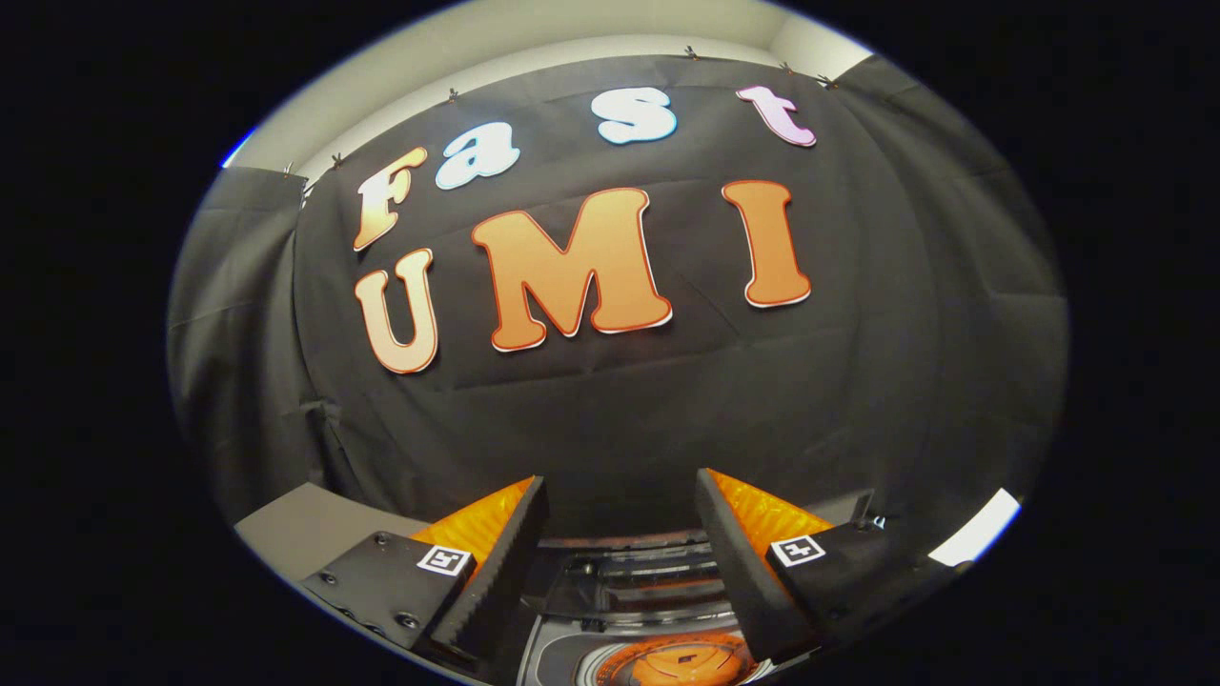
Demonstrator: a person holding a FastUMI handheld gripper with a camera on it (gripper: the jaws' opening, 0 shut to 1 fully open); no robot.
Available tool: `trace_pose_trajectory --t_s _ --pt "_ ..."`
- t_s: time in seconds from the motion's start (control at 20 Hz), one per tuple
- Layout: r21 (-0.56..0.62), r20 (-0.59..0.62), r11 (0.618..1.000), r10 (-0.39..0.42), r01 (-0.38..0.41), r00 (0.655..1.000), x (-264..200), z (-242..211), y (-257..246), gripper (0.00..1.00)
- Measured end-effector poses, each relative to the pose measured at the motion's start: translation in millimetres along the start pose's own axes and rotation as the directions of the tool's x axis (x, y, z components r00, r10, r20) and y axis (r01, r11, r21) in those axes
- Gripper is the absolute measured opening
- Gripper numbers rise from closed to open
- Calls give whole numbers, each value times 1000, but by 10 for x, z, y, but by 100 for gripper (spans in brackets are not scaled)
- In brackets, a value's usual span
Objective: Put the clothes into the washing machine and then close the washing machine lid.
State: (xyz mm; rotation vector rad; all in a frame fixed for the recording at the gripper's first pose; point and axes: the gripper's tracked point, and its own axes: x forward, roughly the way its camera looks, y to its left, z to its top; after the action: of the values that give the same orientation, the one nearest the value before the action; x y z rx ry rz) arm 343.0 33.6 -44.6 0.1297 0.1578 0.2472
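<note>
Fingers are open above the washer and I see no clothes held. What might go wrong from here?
The gripper has its fingers apart with nothing between them, so the clothes may not be loaded yet. The washing machine sits low beneath the fingers, mostly hidden, so the lid's position is hard to judge and a blind reach might bump it.

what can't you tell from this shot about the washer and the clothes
- Washing machine: gripper view catches just a strip of its top and drum opening between the open gripper fingers; the rest is cut off below.
- Lid: open or closed can't be judged; the fingers cover the sides.
- Clothes: whether any lie in the drum is unclear; the orange patch there is too cropped.
</note>
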Motion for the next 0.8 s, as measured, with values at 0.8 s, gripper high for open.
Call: trace_pose_trajectory --t_s 0.8 --pt "-102 -189 994 -46 27 981 1025 -883 -247 95"
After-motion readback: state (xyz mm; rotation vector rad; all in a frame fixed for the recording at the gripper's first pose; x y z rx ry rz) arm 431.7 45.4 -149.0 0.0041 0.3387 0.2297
